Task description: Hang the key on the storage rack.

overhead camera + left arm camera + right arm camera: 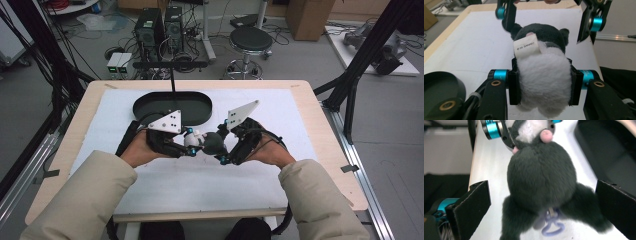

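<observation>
The left gripper point(542, 82) is clamped on the white body of a plush toy point(541, 62); its pads press into the fur on both sides, and the toy hangs above the table with its dark head pointing away from that gripper, toward the right gripper point(541, 205). The right gripper stands wide, its jaws flanking the dark head and ears without touching; nothing is gripped there.

Risks, as judged from this position: the hold rests on soft, compressible pile, so a sharp tilt or tug could let the toy slide out of the pads; the sewn label point(526, 46) just beyond the left gripper's jaws is loose and could be pinched in place of the body if the hold is retaken; the small lilac clasp point(551, 226), dangling below the head between the right gripper's open jaws, could snag on a pad should those jaws close; closing on an ear alone would give a weak hold.

Surface: a white mat point(200, 185) over a pale wooden table point(320, 125); a dark oval tray point(172, 107) lies just beyond the left gripper, near enough that a dropped toy could roll to its rim.

Room: grey floor; a round black stool point(251, 42) and computer towers point(159, 27) with loose cabling beyond the table; black frame struts at either side; a cardboard box point(310, 17) further off.
</observation>
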Demonstrator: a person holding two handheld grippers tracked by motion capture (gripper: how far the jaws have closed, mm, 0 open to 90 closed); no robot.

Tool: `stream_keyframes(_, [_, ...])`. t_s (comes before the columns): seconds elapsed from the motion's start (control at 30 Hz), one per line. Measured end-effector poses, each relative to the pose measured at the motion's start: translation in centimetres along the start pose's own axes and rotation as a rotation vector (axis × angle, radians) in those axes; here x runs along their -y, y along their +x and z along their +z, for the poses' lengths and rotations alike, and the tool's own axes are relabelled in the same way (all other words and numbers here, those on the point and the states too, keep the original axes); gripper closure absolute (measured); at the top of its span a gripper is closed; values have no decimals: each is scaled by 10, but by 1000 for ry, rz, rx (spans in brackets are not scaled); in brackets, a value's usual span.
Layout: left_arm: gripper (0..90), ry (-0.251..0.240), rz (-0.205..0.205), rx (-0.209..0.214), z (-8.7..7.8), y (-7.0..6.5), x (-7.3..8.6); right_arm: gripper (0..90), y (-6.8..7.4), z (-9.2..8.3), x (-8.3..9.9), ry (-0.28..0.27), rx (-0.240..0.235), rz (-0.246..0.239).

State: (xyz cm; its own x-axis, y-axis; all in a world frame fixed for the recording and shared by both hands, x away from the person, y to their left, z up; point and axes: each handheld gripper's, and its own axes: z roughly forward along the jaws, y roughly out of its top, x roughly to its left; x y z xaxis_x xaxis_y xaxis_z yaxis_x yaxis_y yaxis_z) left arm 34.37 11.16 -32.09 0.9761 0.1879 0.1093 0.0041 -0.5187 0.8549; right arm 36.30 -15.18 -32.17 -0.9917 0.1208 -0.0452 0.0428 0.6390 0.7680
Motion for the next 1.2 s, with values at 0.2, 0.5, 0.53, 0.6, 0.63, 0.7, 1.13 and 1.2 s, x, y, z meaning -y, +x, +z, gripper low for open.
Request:
stream_keyframes(0.2, [570, -32, -48, -69, -18, 8, 6, 5, -5, -19, 13, -50, 83, 54])
stream_keyframes(0.5, [570, -95, -126, -214, -45, 19, 19, 4, -8, -43, 51, -144, 181, 171])
stream_keyframes(0.53, [570, -103, -150, -251, -51, 21, 23, 4, -8, -45, 56, -149, 194, 186])
stream_keyframes(0.6, [569, -116, -172, -283, -58, 24, 26, 5, -8, -50, 65, -174, 219, 199])
stream_keyframes(0.63, [570, -120, -183, -300, -61, 25, 27, 5, -8, -52, 69, -185, 236, 204])
stream_keyframes(0.7, [569, -120, -200, -335, -68, 28, 29, 4, -7, -56, 78, -191, 260, 229])
stream_keyframes(1.13, [569, -96, -283, -539, -103, 42, 41, 5, -3, -72, 116, -247, 395, 298])
stream_keyframes(1.2, [569, -91, -290, -570, -108, 44, 42, 5, -2, -73, 121, -255, 422, 291])
